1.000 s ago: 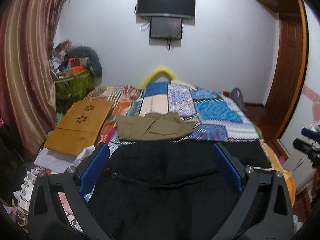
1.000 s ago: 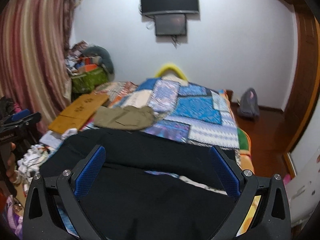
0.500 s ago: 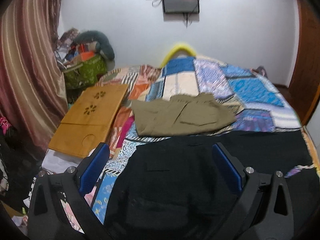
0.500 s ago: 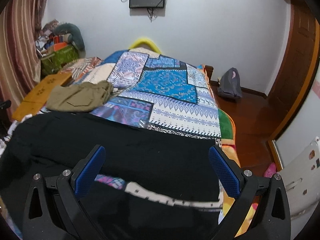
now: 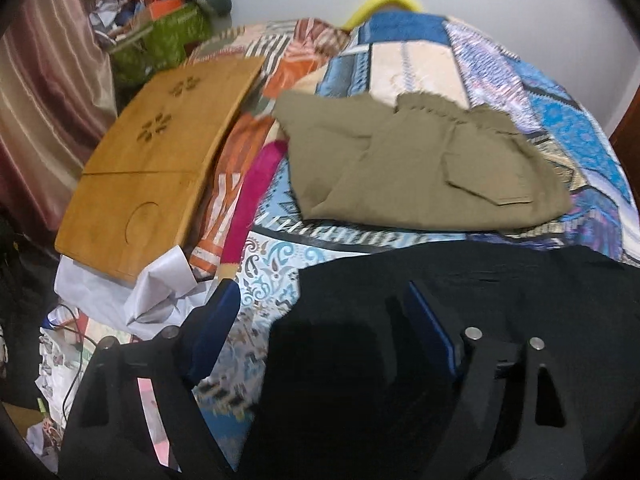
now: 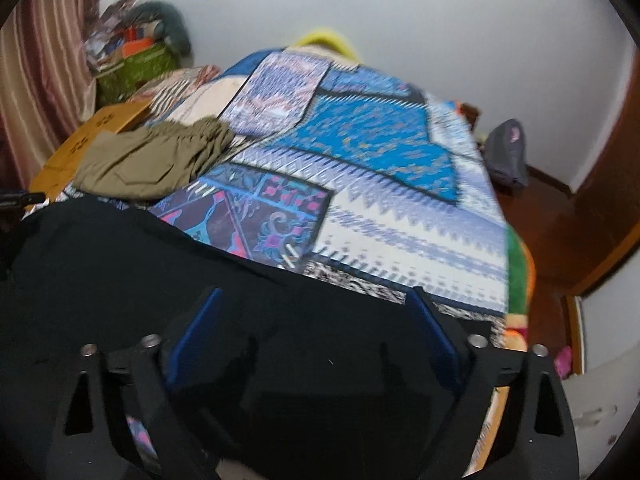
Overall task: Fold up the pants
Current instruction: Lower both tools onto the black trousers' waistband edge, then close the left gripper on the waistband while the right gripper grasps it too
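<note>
Patchwork bedspread (image 6: 400,216) carries black pants (image 6: 120,272) across near edge, limp, light, slumps; left gripper (image 5: 320,320) and right gripper (image 6: 316,320) spread wide, empty: pinch hem corners.

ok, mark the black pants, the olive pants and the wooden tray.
black pants (image 6: 160,280): right wrist view, flat upper panel.
olive pants (image 5: 400,168): left wrist view, middle of top layer.
wooden tray (image 5: 152,168): left wrist view, centre of board.
</note>
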A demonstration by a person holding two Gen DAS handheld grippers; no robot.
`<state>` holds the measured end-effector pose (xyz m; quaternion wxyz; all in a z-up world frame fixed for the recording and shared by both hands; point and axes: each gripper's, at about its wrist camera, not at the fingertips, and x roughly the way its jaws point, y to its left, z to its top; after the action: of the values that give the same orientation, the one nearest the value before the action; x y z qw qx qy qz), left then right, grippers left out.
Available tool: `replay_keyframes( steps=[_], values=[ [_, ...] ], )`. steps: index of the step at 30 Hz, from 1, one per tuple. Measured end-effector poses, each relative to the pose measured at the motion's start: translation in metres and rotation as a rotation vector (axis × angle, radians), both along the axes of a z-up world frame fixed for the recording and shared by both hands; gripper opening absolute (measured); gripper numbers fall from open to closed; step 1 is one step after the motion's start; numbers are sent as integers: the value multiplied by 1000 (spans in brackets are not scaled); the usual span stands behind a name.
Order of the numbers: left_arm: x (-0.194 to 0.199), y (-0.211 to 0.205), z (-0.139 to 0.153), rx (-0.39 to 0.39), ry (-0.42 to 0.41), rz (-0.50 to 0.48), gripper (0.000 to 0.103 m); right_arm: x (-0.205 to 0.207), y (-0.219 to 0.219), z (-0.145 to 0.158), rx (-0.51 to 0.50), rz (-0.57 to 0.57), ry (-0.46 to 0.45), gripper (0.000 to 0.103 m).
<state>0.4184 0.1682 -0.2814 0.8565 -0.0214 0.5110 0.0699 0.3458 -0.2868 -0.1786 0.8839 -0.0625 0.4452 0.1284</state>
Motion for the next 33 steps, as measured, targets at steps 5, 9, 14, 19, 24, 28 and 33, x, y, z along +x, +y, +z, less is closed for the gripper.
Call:
replay_keyframes(
  steps=[5,9,14,19,24,28,33],
  values=[
    [17,15,-26,-85,86,1,77,31,15,-23,-3,76,67,81],
    [22,12,-35,-107,136,-43,70,45,28,-42,-11,146,131,81],
    [25,6,-41,-138,171,-102,52,51,41,-63,-26,213,222,71],
    [36,0,-42,-135,187,-95,23,47,43,-60,6,235,224,39],
    [38,-4,-30,-86,141,-78,10,41,53,-54,-42,260,176,10],
    [38,-10,-1,-1,39,-81,9,45,55,-49,-54,238,147,8],
    [49,-7,31,17,-43,-67,8,57,54,-31,-64,186,64,6]
  ],
)
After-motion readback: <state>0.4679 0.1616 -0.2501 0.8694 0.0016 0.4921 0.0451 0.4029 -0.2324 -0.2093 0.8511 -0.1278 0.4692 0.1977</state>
